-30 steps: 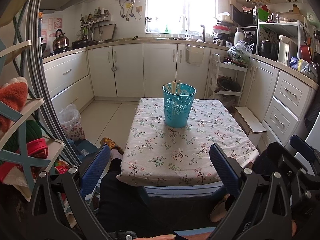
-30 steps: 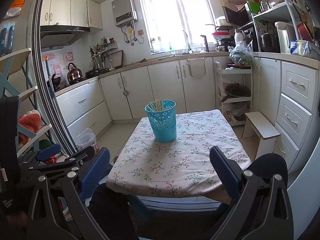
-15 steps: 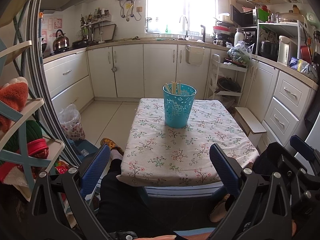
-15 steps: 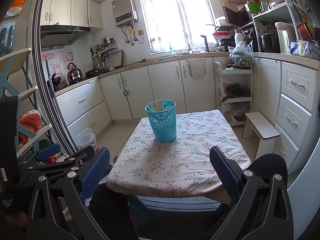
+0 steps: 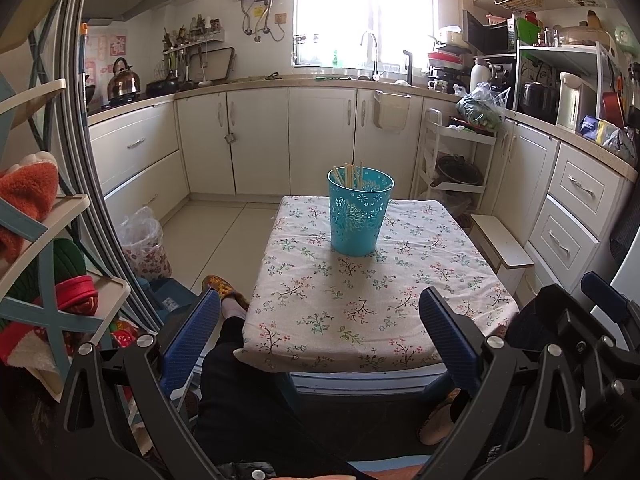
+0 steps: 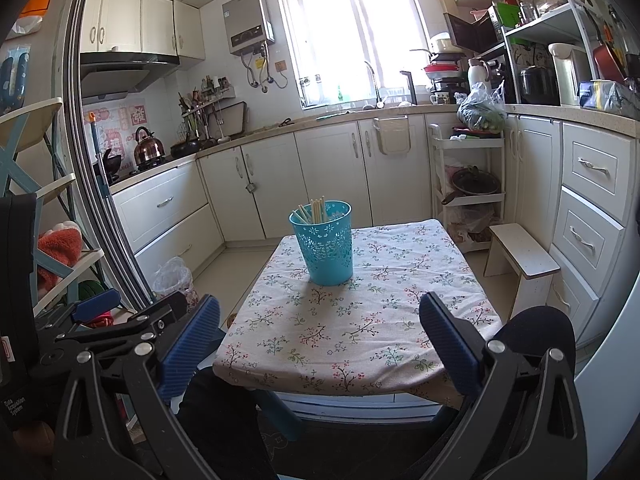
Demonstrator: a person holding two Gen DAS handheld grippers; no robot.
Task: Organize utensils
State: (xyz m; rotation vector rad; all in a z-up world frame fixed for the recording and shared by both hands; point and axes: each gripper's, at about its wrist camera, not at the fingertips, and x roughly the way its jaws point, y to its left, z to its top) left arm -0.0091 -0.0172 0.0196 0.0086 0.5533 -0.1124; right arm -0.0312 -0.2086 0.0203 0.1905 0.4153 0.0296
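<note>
A teal perforated basket [image 5: 358,212] [image 6: 324,242] stands upright on a small table with a floral cloth [image 5: 360,300] [image 6: 360,320]. Several pale wooden chopsticks [image 5: 352,174] [image 6: 314,212] stick up out of it. My left gripper [image 5: 320,336] hangs open at the table's near edge, well short of the basket, with nothing between its blue pads. Equally far back over the near edge, my right gripper [image 6: 320,336] is open and holds nothing. The left gripper's body [image 6: 100,320] shows at the left of the right wrist view.
A person's dark-clad legs [image 5: 240,380] and slippered foot [image 5: 220,286] are under the table's near left corner. A low white stool [image 6: 520,264] stands right of the table, a shelf rack [image 5: 40,260] at the left. Kitchen cabinets [image 5: 320,140] line the far walls.
</note>
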